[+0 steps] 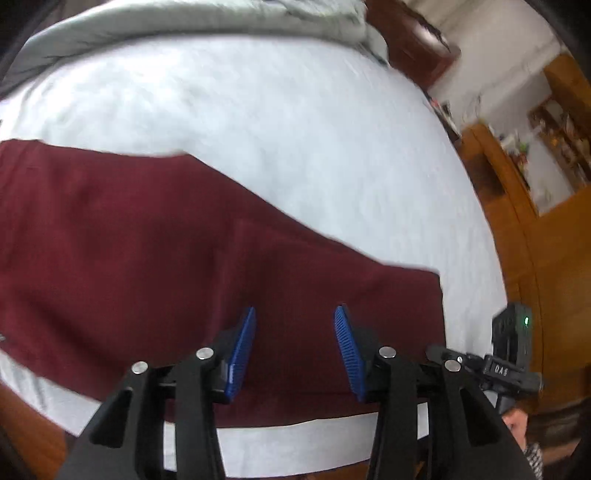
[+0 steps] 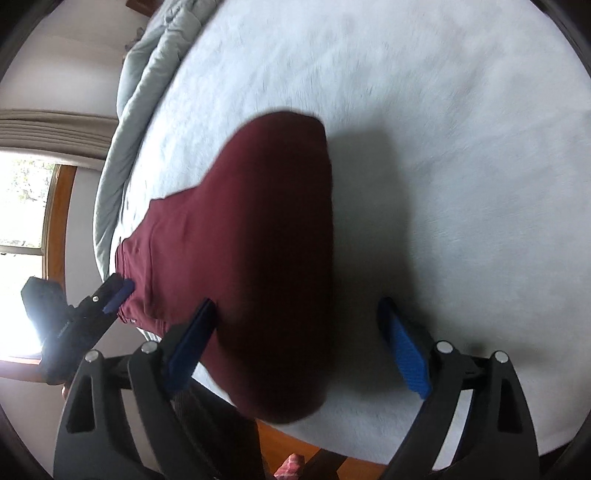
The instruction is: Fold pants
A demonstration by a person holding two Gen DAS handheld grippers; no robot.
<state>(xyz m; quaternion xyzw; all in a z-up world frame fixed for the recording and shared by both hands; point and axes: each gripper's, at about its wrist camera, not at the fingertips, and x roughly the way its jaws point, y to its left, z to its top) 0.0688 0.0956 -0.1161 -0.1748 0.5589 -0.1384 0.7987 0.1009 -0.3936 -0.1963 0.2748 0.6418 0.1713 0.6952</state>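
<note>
Dark red pants (image 1: 155, 251) lie flat on a white bed (image 1: 295, 129), folded lengthwise into one band. My left gripper (image 1: 294, 321) is open above the pants near their right end, its blue pads (image 1: 242, 350) apart and empty. In the right wrist view the pants (image 2: 258, 240) run away from the camera, the waistband at the left. My right gripper (image 2: 297, 306) is wide open over the near end of the pants, holding nothing. The left gripper (image 2: 112, 291) shows at the waistband edge in that view. The right gripper's body (image 1: 511, 347) shows at the right of the left wrist view.
A grey duvet (image 1: 203, 22) is bunched along the far side of the bed. Wooden furniture (image 1: 554, 240) stands to the right of the bed. A window (image 2: 26, 214) is at the left in the right wrist view. The wooden floor (image 2: 295, 443) shows below the bed's near edge.
</note>
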